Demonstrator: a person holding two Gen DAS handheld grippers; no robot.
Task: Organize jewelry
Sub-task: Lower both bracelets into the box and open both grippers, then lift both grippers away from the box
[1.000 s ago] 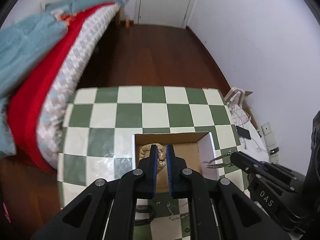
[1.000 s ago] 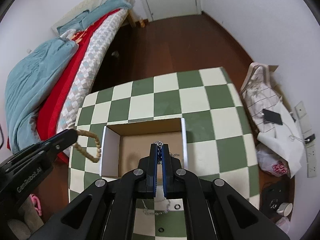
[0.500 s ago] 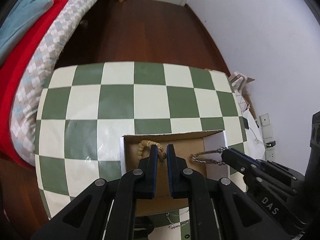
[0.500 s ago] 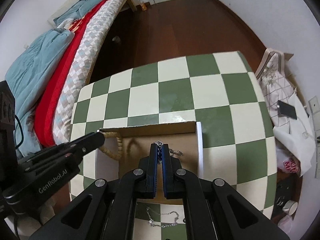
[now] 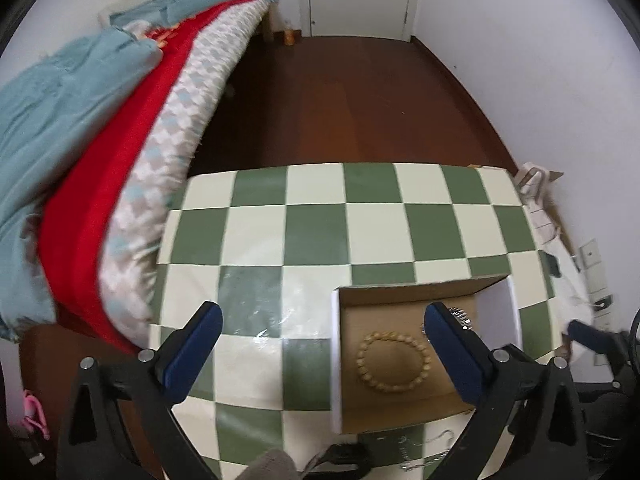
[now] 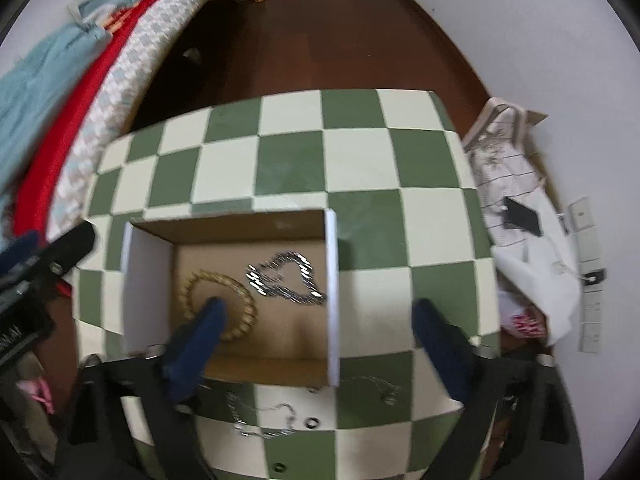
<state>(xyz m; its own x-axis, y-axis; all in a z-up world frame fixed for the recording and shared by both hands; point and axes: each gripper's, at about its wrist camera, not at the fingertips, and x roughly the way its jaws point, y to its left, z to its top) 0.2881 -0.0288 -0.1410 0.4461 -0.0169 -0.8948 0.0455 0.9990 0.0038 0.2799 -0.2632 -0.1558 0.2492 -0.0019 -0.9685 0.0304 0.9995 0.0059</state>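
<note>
Jewelry left on the checkered table [image 6: 288, 168] at six o'clock of the cardboard box [image 6: 332, 300], a thin silver chain [image 6: 264, 420] and small rings [image 6: 312, 423], looks light, limp and slippery, best pinched mid-strand by either wide-open, empty gripper, left [image 5: 320, 344] or right [image 6: 316, 332].

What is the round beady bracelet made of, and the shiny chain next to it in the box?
The bead bracelet looks like tan wooden beads with a dull, matte surface. The chain looks like silvery metal, since its links glint brightly. The box looks like brown cardboard with white outer walls.
</note>
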